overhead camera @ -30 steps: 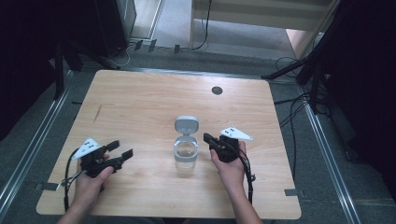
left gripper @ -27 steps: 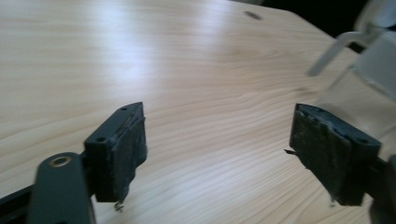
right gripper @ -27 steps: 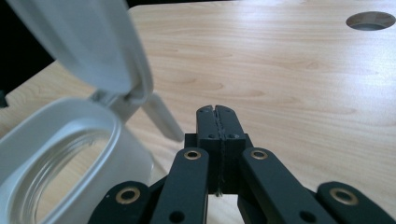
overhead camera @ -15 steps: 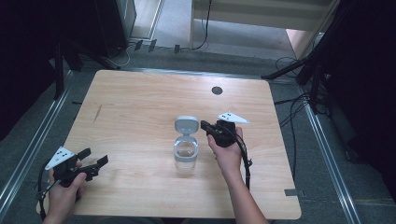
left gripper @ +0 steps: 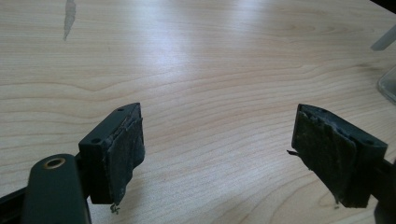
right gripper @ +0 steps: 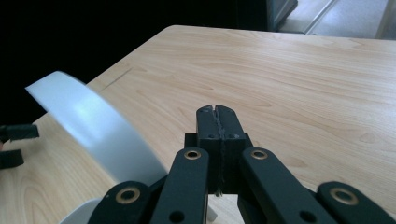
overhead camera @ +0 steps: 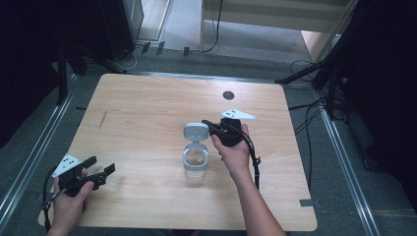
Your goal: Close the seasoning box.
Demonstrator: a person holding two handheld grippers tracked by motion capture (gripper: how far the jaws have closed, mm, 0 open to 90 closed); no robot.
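A wooden table (overhead camera: pixel 147 108) with a round dark grommet (overhead camera: pixel 227 95) is flanked by cables (overhead camera: pixel 310 110) on grey floor (overhead camera: pixel 354 162).

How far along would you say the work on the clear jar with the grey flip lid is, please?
Done: the round grey flip lid already stands swung open above the clear plastic jar. In hand: the right gripper, fingers shut, sits beside that lid, empty. The left gripper is open near the table's front left corner. What remains is probably closing the lid or handling the jar.
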